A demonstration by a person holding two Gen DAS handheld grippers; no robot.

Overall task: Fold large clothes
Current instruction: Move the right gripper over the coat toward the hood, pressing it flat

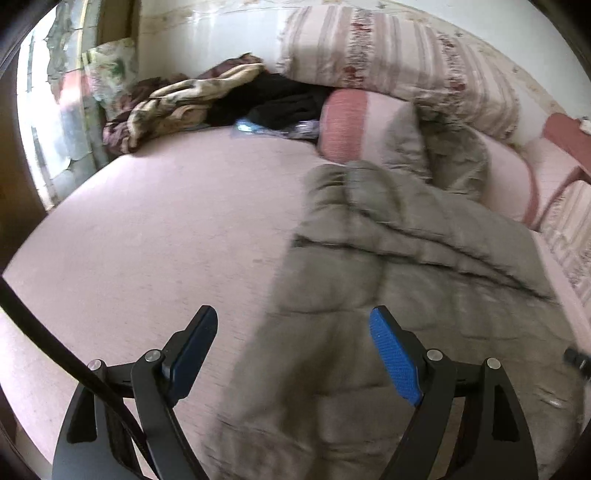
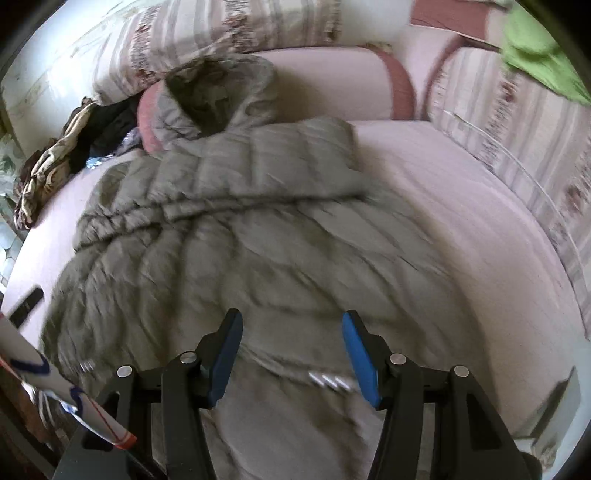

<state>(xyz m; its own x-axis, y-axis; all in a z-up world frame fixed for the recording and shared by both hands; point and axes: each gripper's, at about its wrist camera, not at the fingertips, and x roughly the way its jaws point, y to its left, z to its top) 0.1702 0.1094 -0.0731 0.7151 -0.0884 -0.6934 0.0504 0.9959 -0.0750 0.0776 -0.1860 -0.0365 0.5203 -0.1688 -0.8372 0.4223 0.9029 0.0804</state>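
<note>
Quilted grey-green hooded jacket (image 2: 229, 236) spread on the pale pink seat of a sofa (image 1: 140, 229), hood (image 2: 218, 99) lying up against the striped back cushion (image 2: 192, 33); the near hem hangs toward the front edge, and one padded part already lies folded across the chest, though blur leaves it unclear whether that is a sleeve or a side panel. Left gripper (image 1: 293, 354) above the jacket's left margin, blue pads standing wide apart with nothing between them; right gripper (image 2: 291, 354) above the lower hem near the zip teeth (image 2: 328, 380), pads apart, empty and clear of the cloth. A heap of other clothes (image 1: 184, 99) lies at the far corner of the seat, well apart from the jacket. Step in hand, as judged: reaching in to take hold of the lower part for the next fold. To do it well, each gripper should bite through the full padded thickness near a corner of the hem, both at matching height; the two should then lift together and carry the hem toward the hood, so that the slippery fill does not slide askew.
</note>
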